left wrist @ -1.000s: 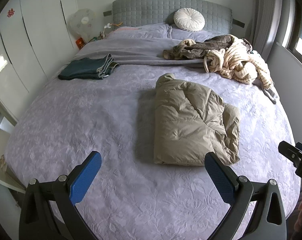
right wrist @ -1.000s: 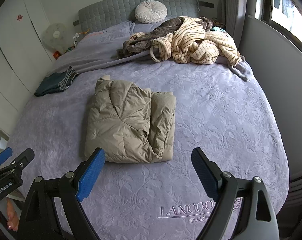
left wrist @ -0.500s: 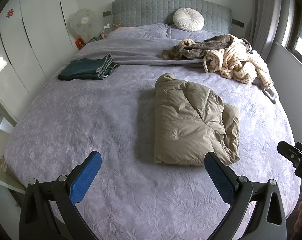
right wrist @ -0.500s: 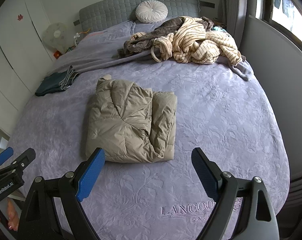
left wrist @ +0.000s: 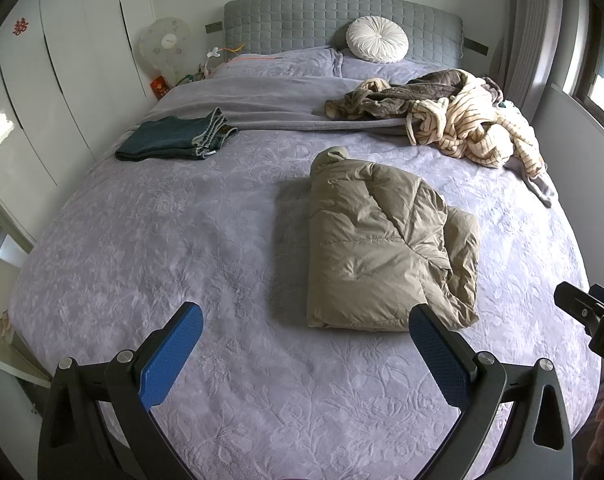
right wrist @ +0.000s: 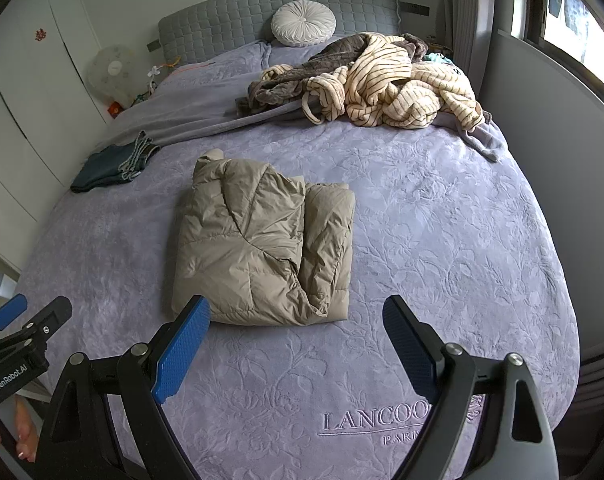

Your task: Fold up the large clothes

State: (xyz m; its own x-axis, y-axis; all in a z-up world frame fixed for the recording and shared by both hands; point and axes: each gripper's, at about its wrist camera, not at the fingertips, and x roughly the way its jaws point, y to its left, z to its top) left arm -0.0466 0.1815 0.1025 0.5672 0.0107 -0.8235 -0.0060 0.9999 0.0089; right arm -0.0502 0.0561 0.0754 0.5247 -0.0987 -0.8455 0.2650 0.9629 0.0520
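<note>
A tan puffer jacket (left wrist: 381, 240) (right wrist: 262, 244) lies folded into a rectangle in the middle of the lilac bedspread (left wrist: 182, 240) (right wrist: 441, 240). My left gripper (left wrist: 305, 344) hovers open over the bed's near edge, just short of the jacket, with nothing between its blue pads. Off to the jacket's near right, my right gripper (right wrist: 298, 340) is open and empty too. A heap of unfolded clothes, a cream striped robe (left wrist: 477, 128) (right wrist: 397, 88) over a brown garment (left wrist: 401, 94), lies at the far right. Folded jeans (left wrist: 174, 138) (right wrist: 110, 162) rest at the far left.
A round white cushion (left wrist: 377, 44) leans on the grey headboard (left wrist: 302, 20). White wardrobe doors (left wrist: 42, 92) line the left side, a fan (left wrist: 164, 46) stands in the corner, and a grey wall panel (right wrist: 561, 140) under a window runs along the right.
</note>
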